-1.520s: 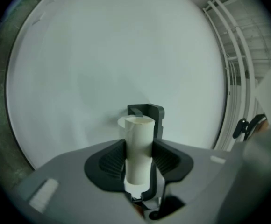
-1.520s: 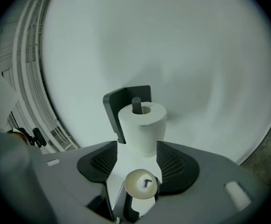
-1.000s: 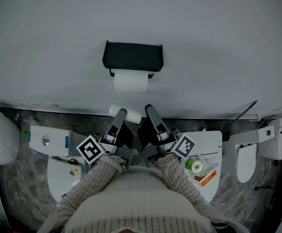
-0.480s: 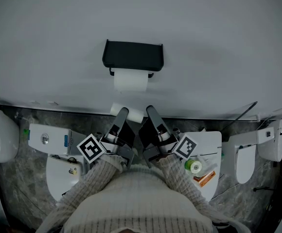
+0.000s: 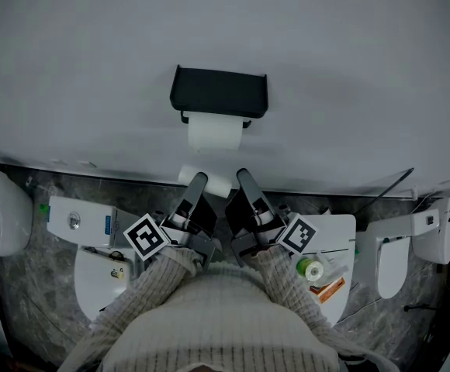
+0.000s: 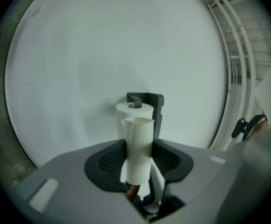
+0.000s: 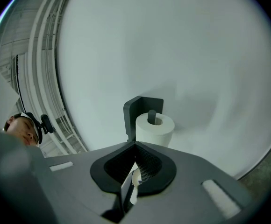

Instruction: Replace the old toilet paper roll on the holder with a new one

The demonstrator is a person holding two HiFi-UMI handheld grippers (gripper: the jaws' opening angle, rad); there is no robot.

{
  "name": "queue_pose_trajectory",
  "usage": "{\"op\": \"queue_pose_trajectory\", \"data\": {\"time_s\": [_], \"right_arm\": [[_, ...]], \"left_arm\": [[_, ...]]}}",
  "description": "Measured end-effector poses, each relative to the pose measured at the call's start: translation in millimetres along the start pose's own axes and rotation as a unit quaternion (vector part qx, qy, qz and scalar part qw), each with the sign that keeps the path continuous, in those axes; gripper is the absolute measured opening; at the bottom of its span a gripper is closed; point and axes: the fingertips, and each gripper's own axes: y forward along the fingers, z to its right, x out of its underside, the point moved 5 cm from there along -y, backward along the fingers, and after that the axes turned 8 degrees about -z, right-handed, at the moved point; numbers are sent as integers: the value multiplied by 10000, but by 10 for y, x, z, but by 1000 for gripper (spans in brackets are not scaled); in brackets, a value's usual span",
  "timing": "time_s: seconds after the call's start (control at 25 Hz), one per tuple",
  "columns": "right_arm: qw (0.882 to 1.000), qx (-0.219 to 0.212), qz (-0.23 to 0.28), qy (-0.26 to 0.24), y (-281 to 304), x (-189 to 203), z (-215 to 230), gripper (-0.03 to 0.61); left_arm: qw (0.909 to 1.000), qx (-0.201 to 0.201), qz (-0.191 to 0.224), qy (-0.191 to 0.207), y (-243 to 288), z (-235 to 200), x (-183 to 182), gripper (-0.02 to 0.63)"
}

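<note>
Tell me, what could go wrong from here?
1. The left tool grips a slim white roll that sticks out past its jaws; it might tilt or slip out.
2. The black holder already carries a fuller roll, and both tools are occupied, so swapping could be awkward.
3. The right tool pinches a thin white strip, which may tear.

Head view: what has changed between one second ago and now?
Nothing visibly moved; only the head camera shifted slightly. As before, the left claw grips the thin roll, the right claw is shut on a paper strip, and the full roll hangs on the holder.
</note>
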Motion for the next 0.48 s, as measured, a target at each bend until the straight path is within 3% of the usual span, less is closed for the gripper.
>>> {"op": "queue_pose_trajectory", "data": {"time_s": [0.48], "right_arm": [[9999, 82, 6, -107, -10, -27, 2, 0]], "left_arm": [[10000, -35, -63, -60, -7, 0, 10, 170]]}}
